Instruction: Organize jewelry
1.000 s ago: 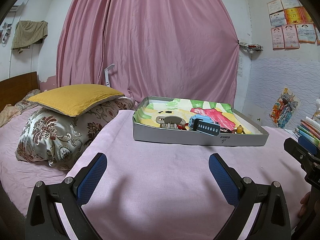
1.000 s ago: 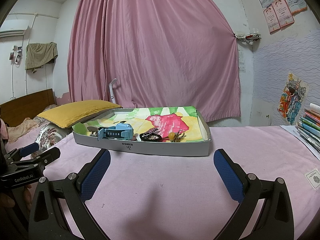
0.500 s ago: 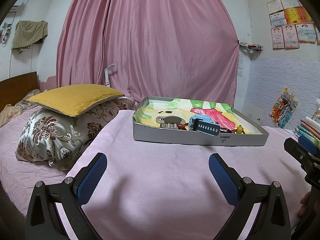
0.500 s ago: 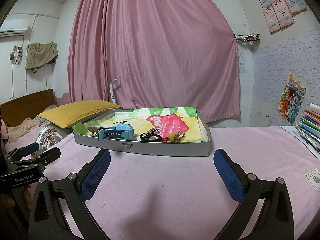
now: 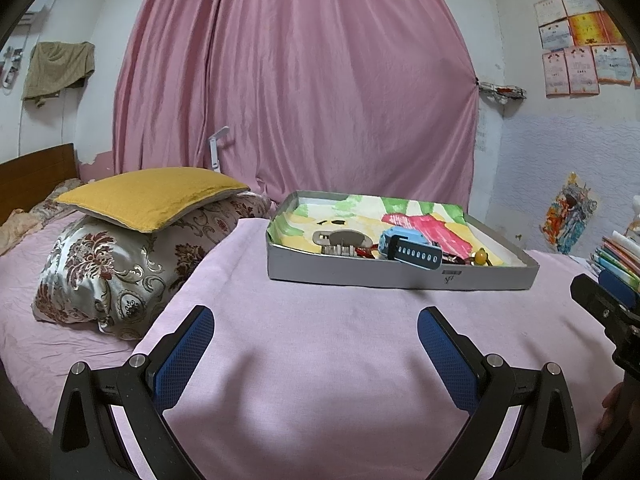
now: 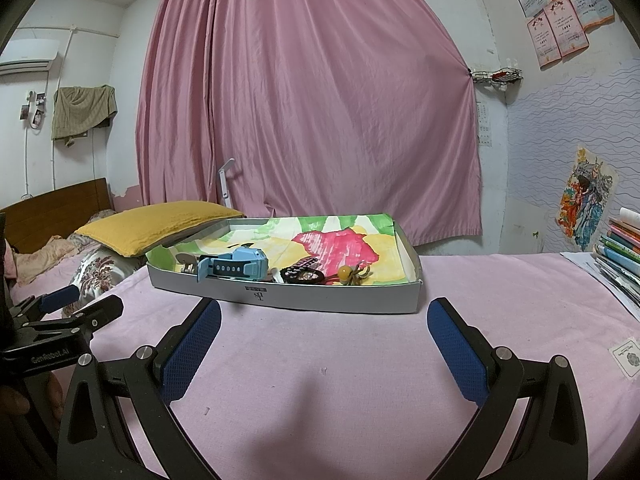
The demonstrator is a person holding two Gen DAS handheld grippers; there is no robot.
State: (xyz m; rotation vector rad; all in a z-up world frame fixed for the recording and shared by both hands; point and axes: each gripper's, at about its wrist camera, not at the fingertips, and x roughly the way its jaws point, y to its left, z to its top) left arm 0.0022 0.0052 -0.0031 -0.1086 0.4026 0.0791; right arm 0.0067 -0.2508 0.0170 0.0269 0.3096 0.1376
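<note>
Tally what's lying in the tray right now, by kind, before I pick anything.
Blue watch: 1
Beige hair claw clip: 1
Dark bracelet or band: 1
Amber bead piece with cords: 1
Total: 4 that can be made out in the tray; a red bit beside the clip in the left view may be a further item, too hidden to count.

left gripper (image 5: pixel 314 332): black angular frame, silver screws | fingers (image 5: pixel 185 356): blue cross-hatched pads | right gripper (image 6: pixel 324 326): same black frame, blue-padded fingers (image 6: pixel 456 344) | white "GenRobot.AI" lettering on left gripper's body, right wrist view
</note>
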